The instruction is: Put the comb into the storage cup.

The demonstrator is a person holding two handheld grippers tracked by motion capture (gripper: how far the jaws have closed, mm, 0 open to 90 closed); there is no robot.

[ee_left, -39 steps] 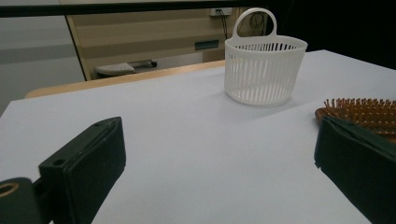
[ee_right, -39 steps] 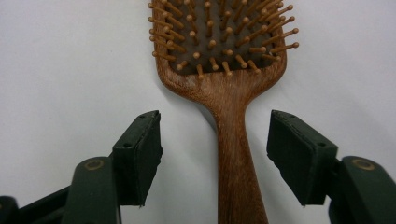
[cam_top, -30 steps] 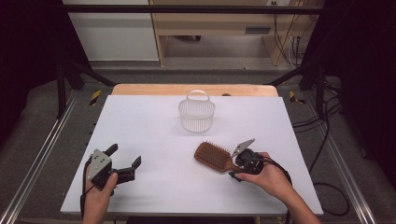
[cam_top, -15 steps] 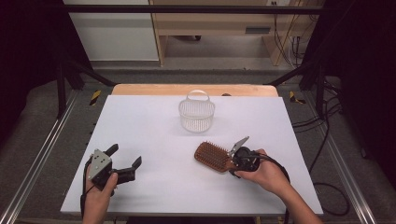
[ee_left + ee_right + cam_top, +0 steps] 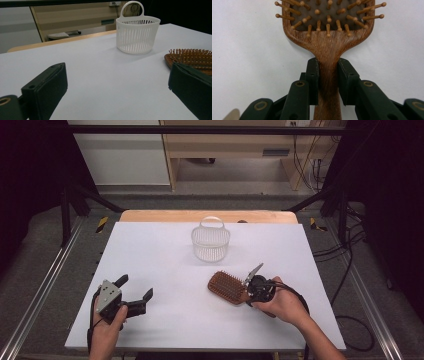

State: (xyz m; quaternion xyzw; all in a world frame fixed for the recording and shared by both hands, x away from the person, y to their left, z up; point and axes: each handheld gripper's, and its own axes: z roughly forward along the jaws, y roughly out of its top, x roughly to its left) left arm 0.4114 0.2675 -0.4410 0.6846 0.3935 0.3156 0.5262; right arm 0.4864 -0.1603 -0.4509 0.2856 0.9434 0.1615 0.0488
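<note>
The right gripper (image 5: 250, 292) sits near the right front part of the white worktop (image 5: 165, 265), and its fingers (image 5: 313, 80) have just been closing on the handle of the wooden hairbrush (image 5: 227, 287); they now clamp the handle from both sides, just below the paddle. The hairbrush lies flat on the worktop, bristles up, right of centre and toward the front edge, its head pointing toward the middle. The left gripper (image 5: 134, 292) rests near the front left corner, its fingers (image 5: 46, 88) spread wide with nothing between them. A white slatted basket (image 5: 210, 241) stands upright toward the back edge, well apart from the hairbrush.
</note>
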